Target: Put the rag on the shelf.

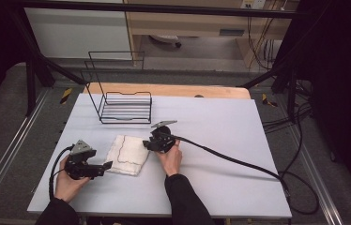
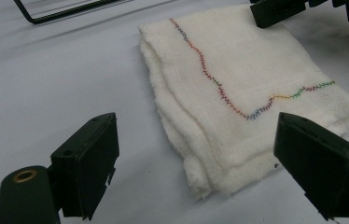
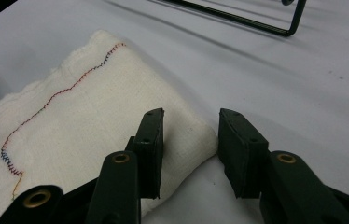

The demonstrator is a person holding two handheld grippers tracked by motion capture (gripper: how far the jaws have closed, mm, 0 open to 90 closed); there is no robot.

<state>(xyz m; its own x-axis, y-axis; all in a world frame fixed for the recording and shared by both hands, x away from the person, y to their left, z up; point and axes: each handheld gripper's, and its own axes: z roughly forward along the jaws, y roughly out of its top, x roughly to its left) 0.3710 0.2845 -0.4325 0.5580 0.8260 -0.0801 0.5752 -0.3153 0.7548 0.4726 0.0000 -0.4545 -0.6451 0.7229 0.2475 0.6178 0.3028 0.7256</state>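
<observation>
folded white cloth (image 1: 127, 154) is laid on the counter (image 1: 220, 136), nearer its front-left corner. left gripper (image 1: 104, 168) is held wide open at cloth's near corner. right gripper (image 3: 189, 140) is held part-open, jaws astride cloth's far corner, w/o clamping.

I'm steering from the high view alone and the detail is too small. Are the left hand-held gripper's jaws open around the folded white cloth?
Observer: The left hand-held gripper stands open, jaws either side of the folded white cloth with wavy coloured stitching, at its near corner.
Operator: And the right one?
Observer: The right hand-held gripper is open too, one jaw over the cloth's corner.
Operator: Is the cloth one layer?
Observer: No, several folded layers show at its edge.
</observation>
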